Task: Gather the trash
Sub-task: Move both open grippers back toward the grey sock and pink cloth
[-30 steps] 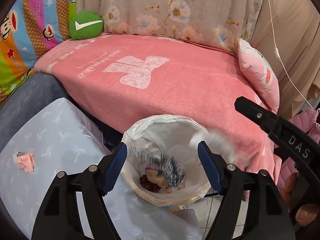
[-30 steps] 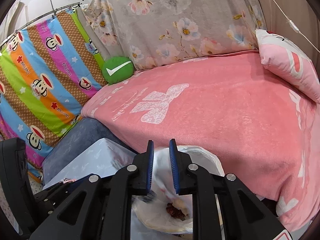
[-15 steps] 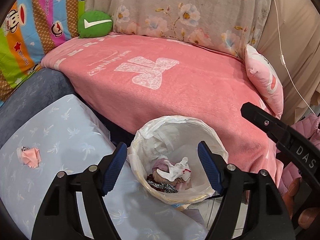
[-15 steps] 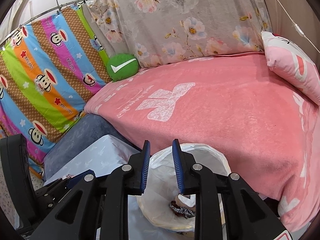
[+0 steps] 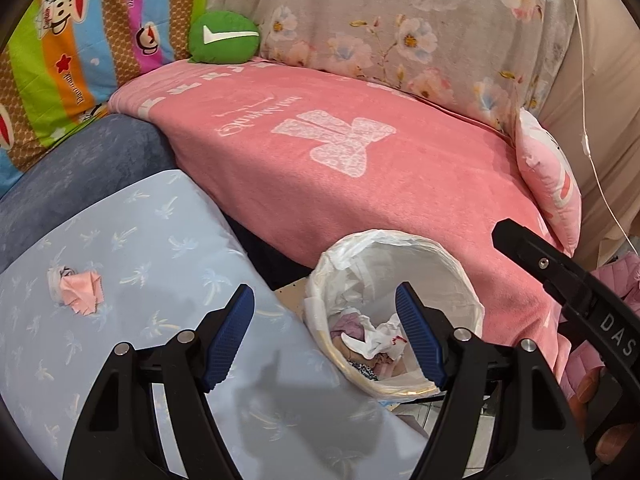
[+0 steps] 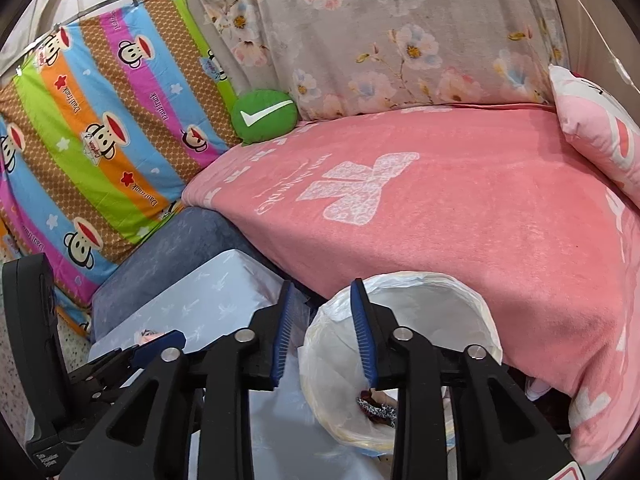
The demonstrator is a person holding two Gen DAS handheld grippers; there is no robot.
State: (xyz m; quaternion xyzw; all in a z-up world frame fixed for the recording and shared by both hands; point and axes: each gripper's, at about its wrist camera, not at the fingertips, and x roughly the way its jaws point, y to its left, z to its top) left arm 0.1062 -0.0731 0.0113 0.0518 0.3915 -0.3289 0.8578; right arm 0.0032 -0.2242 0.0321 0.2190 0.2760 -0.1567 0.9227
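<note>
A round bin with a white plastic liner stands between the light blue table and the pink couch; crumpled white and pink trash lies inside. It also shows in the right wrist view. My left gripper is open and empty, above the bin's near-left rim. My right gripper is open and empty, just left of the bin. A crumpled pink and white wad lies on the table at the left.
A pink blanket covers the couch behind the bin. A green check-mark cushion, a floral cloth and a striped monkey-print cloth stand at the back. A pink pillow is at right. The right gripper's body shows at right.
A piece of trash dropped into the bin. My right gripper's jaws opened wider. Both views shifted left, so the bin now sits further right and the pink wad nearer.
</note>
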